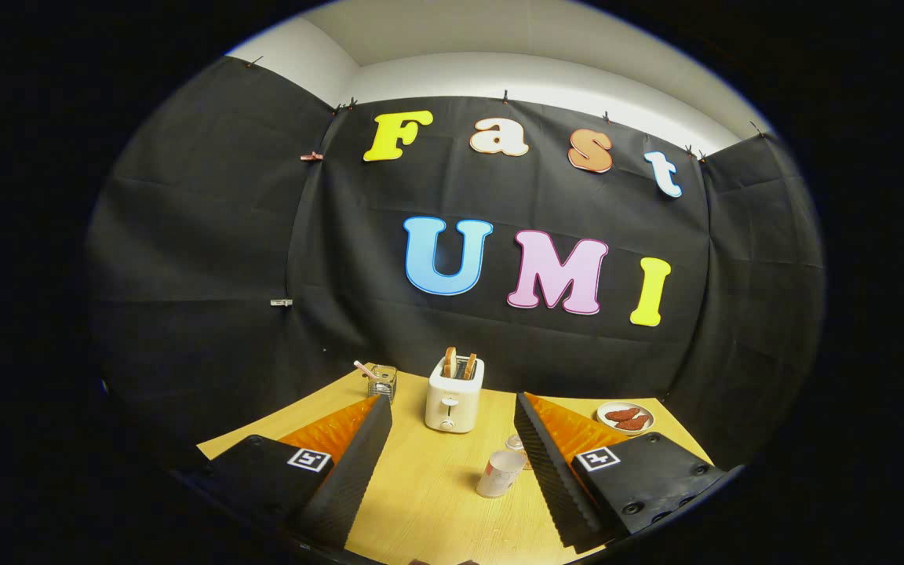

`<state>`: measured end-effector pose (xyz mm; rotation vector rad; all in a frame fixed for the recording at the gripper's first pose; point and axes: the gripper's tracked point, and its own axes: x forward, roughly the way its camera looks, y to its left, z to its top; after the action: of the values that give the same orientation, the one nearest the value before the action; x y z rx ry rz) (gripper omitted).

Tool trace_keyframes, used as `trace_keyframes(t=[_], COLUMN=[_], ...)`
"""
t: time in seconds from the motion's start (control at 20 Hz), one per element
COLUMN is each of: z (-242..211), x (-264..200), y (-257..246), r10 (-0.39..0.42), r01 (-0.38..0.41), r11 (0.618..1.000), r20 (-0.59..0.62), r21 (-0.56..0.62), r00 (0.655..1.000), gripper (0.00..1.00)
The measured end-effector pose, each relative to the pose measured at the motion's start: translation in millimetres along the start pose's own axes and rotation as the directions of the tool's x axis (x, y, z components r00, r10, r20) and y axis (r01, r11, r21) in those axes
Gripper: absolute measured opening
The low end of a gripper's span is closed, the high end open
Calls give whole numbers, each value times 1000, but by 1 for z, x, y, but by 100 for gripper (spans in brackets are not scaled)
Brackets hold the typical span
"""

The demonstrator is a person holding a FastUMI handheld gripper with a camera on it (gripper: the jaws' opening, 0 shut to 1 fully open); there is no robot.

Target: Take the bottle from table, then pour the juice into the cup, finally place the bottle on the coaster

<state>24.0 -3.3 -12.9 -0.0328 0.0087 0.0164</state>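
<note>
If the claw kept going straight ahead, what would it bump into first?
Probably the toaster, which stands beyond the open claw, roughly in line with the gap. The cup sits nearer but off toward the right finger, so it might get clipped instead. Depth is hard to judge here.

Jaws spread wide, cup (500, 473) between them, toaster (454, 395) beyond

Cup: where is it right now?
The cup stands on the table between the open gripper fingers, close to the right finger, nearer than the toaster.
</note>
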Motion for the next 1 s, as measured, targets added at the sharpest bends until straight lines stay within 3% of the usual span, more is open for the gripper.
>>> trace_keyframes(t=[0.7,0.85,1.0], z=[-47,-65,-82], x=[21,32,45], y=[4,-6,-12], r10=[-12,-67,-124], r01=[16,69,133], r11=[998,997,989], r20=[-65,-107,-137], r21=[55,17,62], r00=[998,992,983], gripper=[97,97,97])
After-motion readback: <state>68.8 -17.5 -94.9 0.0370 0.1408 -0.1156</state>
